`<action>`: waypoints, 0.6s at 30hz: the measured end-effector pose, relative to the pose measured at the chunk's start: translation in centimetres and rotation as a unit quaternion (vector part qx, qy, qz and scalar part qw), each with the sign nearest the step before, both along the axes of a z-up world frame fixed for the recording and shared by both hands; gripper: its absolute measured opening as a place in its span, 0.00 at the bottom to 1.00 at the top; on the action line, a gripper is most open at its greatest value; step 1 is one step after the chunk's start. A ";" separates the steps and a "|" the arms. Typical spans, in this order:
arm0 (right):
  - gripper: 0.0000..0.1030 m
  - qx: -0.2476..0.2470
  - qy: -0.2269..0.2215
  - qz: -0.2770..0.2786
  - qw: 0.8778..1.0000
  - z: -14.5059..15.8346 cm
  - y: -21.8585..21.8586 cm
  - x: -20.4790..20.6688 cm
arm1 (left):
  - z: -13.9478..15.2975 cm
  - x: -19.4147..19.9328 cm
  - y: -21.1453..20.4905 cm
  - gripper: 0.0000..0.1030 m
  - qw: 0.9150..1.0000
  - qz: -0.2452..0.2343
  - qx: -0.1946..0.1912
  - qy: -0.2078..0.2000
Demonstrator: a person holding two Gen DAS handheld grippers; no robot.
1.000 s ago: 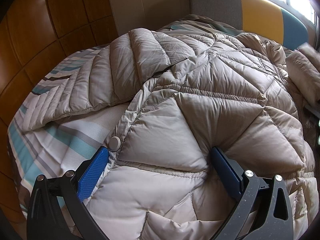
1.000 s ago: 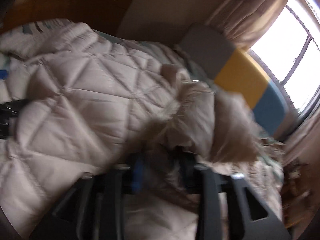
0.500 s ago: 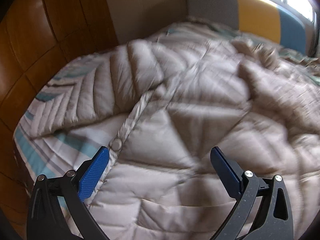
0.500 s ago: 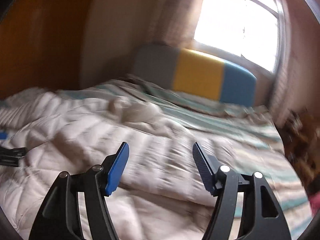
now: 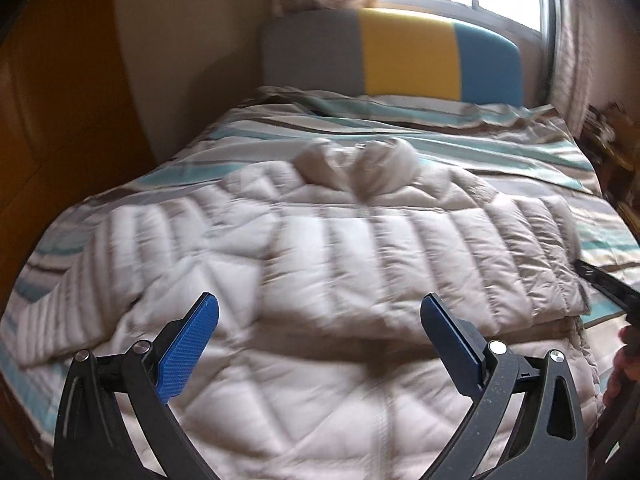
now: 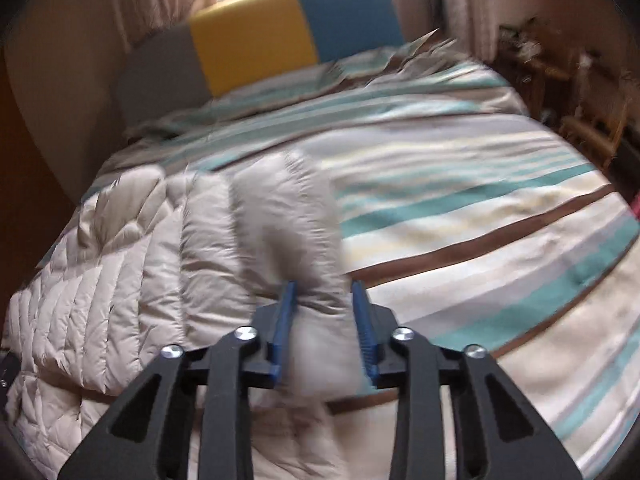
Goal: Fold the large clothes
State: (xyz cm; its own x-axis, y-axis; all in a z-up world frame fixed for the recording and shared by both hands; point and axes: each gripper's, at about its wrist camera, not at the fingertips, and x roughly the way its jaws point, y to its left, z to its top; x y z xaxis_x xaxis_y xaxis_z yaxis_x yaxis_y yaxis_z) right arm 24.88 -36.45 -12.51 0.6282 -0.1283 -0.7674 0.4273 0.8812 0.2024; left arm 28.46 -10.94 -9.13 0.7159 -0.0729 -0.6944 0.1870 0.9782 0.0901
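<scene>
Right gripper (image 6: 323, 312) tips downward, its jaws just closing — pads now pinching a puffy sleeve (image 6: 288, 220) of the beige down jacket (image 5: 320, 248). Left gripper (image 5: 320, 340) hovers angled down, fingers spread wide and empty — jacket on the striped bedspread (image 6: 480, 208) beneath and ahead.

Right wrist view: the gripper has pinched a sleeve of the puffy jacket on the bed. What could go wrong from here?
1. The right gripper, its jaws just closing, pinches only a narrow bunch of the sleeve; the slick padded fabric could slip out during a pull.
2. The left gripper hangs open above the jacket, holding nothing, so dragging the sleeve may shift the whole garment and undo the fold.
</scene>
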 end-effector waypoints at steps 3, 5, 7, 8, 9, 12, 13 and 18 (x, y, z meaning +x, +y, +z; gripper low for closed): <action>0.25 0.001 -0.008 0.047 0.999 -0.8 1.7 1.0 | -1.6 1.5 -1.9 0.97 1.000 -0.019 0.024 0.003; 0.26 -0.030 -0.003 0.067 0.997 -1.4 2.9 1.4 | -2.9 3.0 -2.5 0.97 0.999 -0.023 0.040 0.008; 0.26 -0.053 0.001 0.068 0.996 -2.2 3.4 1.5 | -4.4 4.8 -2.6 0.97 0.998 -0.018 0.061 0.017; 0.26 -0.051 -0.001 0.065 0.997 -2.5 3.2 1.5 | -5.1 5.5 -2.4 0.97 0.998 -0.014 0.064 0.023; 0.25 -0.043 -0.005 0.060 0.997 -2.6 2.9 1.4 | -5.8 6.2 -2.0 0.97 0.997 -0.009 0.068 0.030; 0.26 -0.023 -0.018 0.060 0.998 -2.0 2.3 0.5 | -8.1 6.4 -0.4 0.97 0.999 -0.014 0.036 0.037; 0.26 -0.018 -0.020 0.058 0.998 -1.5 2.0 0.1 | -8.3 6.3 -0.1 0.97 0.999 -0.014 0.031 0.037; 0.29 0.000 -0.055 0.043 0.998 2.9 1.4 -0.5 | -8.4 6.2 -0.4 0.97 0.999 -0.010 0.039 0.031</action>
